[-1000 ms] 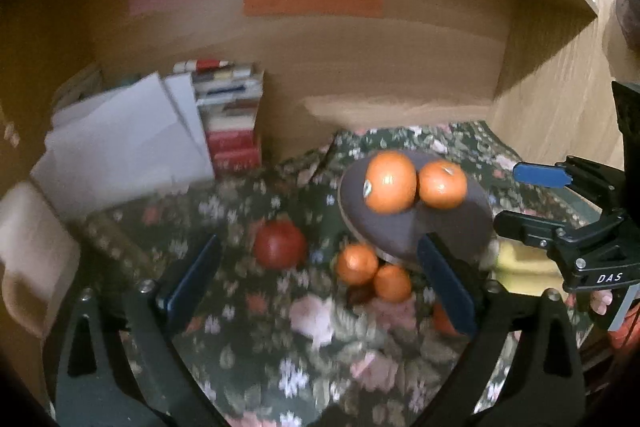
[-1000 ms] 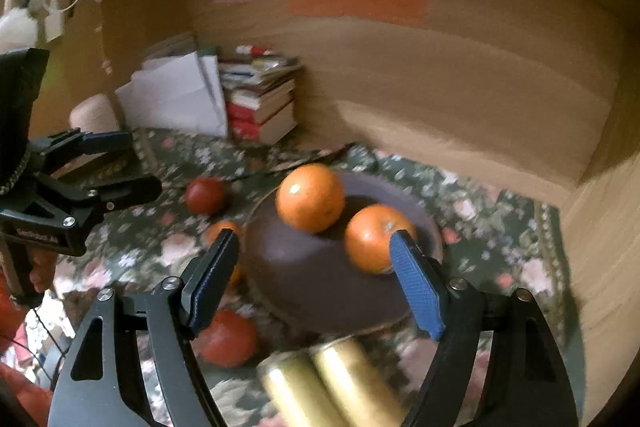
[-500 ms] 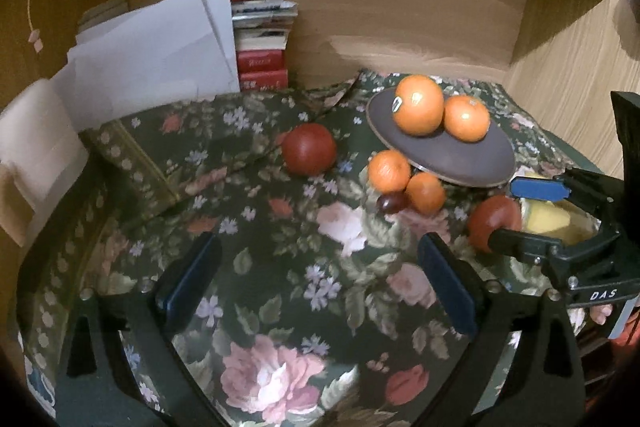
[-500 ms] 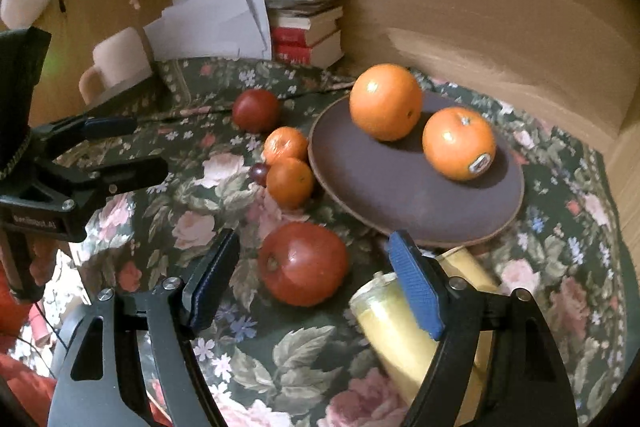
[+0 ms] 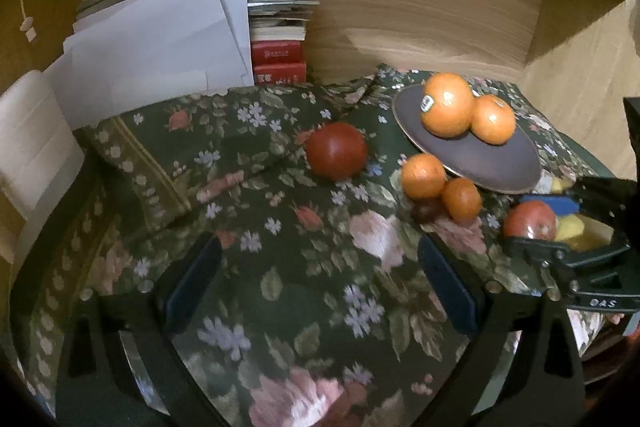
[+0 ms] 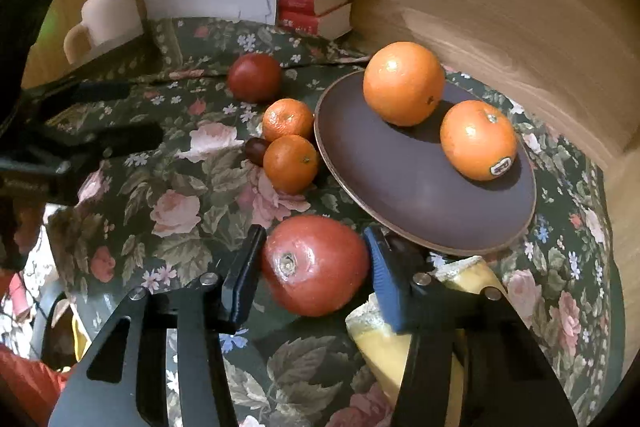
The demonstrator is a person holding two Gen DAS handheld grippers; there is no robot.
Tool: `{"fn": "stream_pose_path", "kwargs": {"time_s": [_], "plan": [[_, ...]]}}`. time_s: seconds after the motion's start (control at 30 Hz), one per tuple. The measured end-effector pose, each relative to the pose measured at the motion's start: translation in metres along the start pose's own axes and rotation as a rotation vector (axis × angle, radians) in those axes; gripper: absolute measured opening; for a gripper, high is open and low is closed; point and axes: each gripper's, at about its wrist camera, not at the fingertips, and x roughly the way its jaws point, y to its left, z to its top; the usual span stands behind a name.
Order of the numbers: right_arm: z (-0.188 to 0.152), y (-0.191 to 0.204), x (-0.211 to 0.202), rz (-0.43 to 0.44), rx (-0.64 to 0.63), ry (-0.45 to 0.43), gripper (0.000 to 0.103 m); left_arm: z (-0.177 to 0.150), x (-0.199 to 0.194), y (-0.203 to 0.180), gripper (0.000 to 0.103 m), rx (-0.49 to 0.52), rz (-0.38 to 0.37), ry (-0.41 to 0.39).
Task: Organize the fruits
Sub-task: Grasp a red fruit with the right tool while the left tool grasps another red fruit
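Red round tomato [image 6: 316,264] sits between the open right gripper [image 6: 310,277]; closing comes next. Left gripper [image 5: 320,283] open, empty.

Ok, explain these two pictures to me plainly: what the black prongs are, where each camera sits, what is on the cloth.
There is no robot: a person holds a two-finger gripper in each hand, with a fisheye camera on each looking along its fingers.

The left view shows the left gripper, open over the dark floral tablecloth, holding nothing. The right view shows the right gripper, its fingers either side of the near red apple-like fruit; contact is unclear.

On the cloth: a dark brown round plate bearing two large oranges, two small mandarins beside it, a second red fruit farther back, and a yellow object I cannot identify.
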Motion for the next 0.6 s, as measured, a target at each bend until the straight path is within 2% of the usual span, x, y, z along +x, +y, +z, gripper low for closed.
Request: {"fn": "stream_pose_path", "kwargs": {"time_s": [0.2, 0.37, 0.43, 0.5, 0.6], "plan": [[0.004, -0.011, -0.007, 0.034, 0.069, -0.02, 0.047, 0.022, 0.017, 0.006, 0.1, -0.007, -0.01, 0.003], [0.012, -0.021, -0.022, 0.015, 0.098, -0.072, 0.047, 0.043, 0.039, 0.01, 0.1, -0.031, -0.018, 0.028], [0.015, -0.026, -0.026, 0.004, 0.105, -0.088, 0.047, 0.049, 0.047, 0.009, 0.095, -0.027, -0.02, 0.038], [0.018, -0.032, -0.03, -0.008, 0.115, -0.101, 0.047, 0.055, 0.058, 0.007, 0.082, -0.015, -0.034, 0.068], [0.022, -0.043, -0.031, -0.02, 0.134, -0.111, 0.047, 0.061, 0.071, 0.005, 0.078, -0.019, -0.062, 0.11]]}}
